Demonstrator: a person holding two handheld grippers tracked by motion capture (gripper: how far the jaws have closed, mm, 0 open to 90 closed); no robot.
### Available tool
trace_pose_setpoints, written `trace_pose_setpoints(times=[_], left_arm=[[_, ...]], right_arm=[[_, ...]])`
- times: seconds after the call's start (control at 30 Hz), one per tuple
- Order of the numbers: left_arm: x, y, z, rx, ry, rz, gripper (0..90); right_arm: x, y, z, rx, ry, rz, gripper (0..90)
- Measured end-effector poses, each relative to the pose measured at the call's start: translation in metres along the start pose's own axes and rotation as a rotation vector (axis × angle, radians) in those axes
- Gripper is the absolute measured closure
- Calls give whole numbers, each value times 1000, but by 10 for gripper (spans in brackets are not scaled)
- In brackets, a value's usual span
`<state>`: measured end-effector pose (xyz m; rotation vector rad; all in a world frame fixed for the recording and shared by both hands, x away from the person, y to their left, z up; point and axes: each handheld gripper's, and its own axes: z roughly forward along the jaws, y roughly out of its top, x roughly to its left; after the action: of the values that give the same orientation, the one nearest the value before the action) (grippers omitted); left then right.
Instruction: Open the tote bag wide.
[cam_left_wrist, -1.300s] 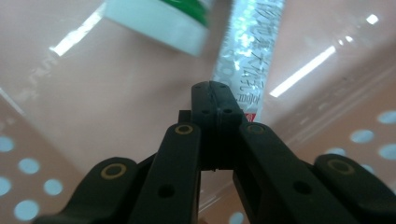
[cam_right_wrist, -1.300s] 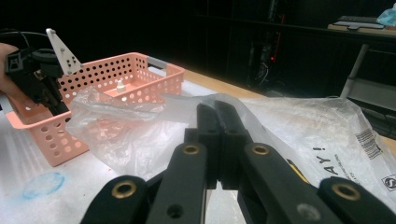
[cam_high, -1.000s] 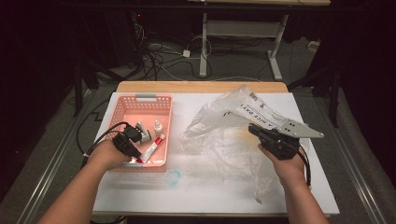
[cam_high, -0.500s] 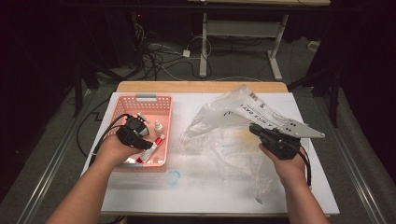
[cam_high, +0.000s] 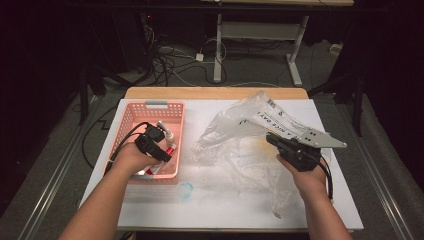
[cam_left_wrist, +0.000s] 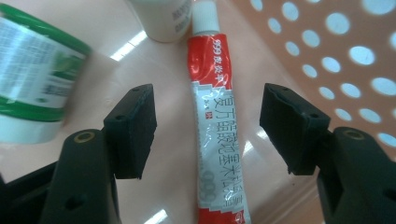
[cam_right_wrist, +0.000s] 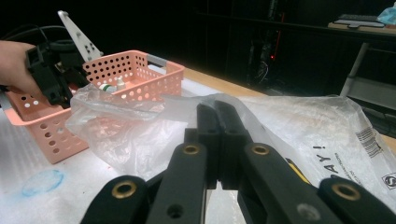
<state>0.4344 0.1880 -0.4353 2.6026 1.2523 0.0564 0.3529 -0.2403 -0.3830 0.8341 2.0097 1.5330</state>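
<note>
Over the salmon-pink perforated plastic basket (cam_high: 131, 116) at about nine o'clock on the white table (cam_high: 210, 205), the left gripper (cam_high: 161, 150) is held pointing down into the basket. Its two black jaws have just been opening and are seen spread apart in the left gripper view, with the red and white ointment tube with a white cap (cam_left_wrist: 215, 121) lying flat on the basket floor between them, untouched by either pad. The tube's cap is pointed toward twelve o'clock in that view. A round green and white labelled jar (cam_left_wrist: 32, 70) is seen at ten o'clock of the tube, and a small white bottle (cam_left_wrist: 164, 18) just beside the cap at eleven o'clock.

At about three o'clock on the table, the right gripper (cam_high: 274, 139) is held level, its jaws clenched on a fold of the crumpled clear plastic bag with black print (cam_high: 240, 125). In the right gripper view the film (cam_right_wrist: 299, 116) is seen pinched between the closed pads and spread toward the basket (cam_right_wrist: 135, 70), with the left hand (cam_right_wrist: 14, 65) and its gripper seen at ten o'clock. A faint blue ring mark (cam_high: 185, 190) is seen on the table surface at six o'clock of the basket, near its front wall
</note>
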Motion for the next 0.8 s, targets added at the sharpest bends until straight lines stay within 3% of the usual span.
trace_pose_setpoints(times=[0.23,0.6,0.8], left_arm=[[1,7,13,65,-5,-1,437],[1,7,12,67,3,3,637],[0,7,12,66,4,13,663]], right_arm=[[-1,0,0,-1,-3,-2,900],[-1,0,-1,-2,-2,-5,900],[-1,0,-1,-4,0,-4,900]])
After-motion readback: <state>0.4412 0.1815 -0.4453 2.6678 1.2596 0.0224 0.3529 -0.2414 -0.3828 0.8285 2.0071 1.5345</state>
